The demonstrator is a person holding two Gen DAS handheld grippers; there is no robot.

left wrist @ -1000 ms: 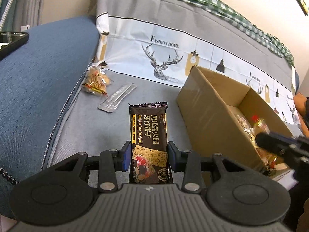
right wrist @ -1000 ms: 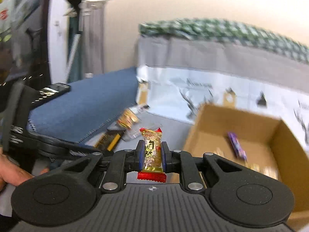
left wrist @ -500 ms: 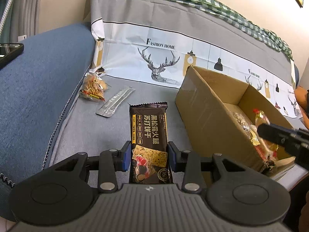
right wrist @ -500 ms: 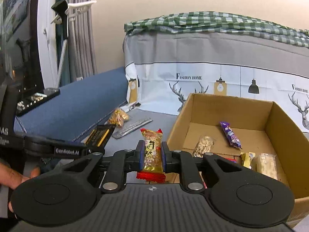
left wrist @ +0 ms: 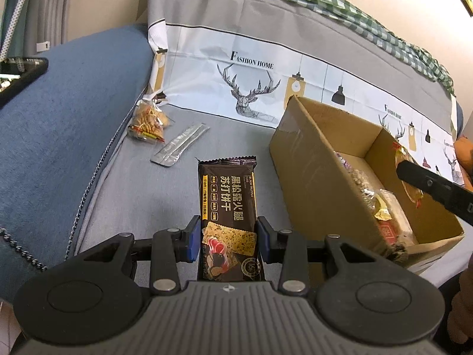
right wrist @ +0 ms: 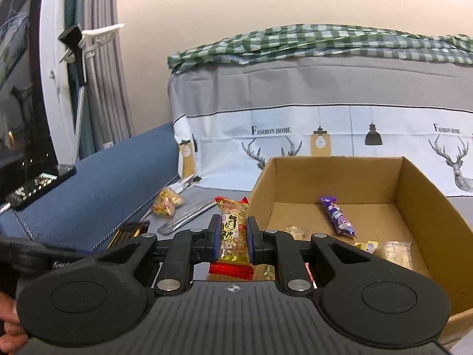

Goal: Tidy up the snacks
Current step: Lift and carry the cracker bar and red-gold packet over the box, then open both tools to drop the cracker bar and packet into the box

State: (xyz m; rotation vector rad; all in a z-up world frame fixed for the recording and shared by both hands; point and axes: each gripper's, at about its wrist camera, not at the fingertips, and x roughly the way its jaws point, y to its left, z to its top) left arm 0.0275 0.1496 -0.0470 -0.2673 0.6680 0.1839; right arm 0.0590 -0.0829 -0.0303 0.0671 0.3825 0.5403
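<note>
Brown cardboard box (right wrist: 414, 183) near wall hides half its snacks; right gripper (right wrist: 233, 236) pinching gold-red candy packet (right wrist: 232, 230), left gripper (left wrist: 227, 238) clamping dark cracker packet (left wrist: 227, 201), bottoms cut off.

Left tongs (left wrist: 227, 238) are pitched downward, the blue pads (left wrist: 191, 241) closed against the sides of a dark wrapper. Right tongs (right wrist: 234, 238) are held nearer level, jaws nearly together, clamped on a narrow packet. A hand (right wrist: 7, 322) is seen at the lower left edge.
</note>
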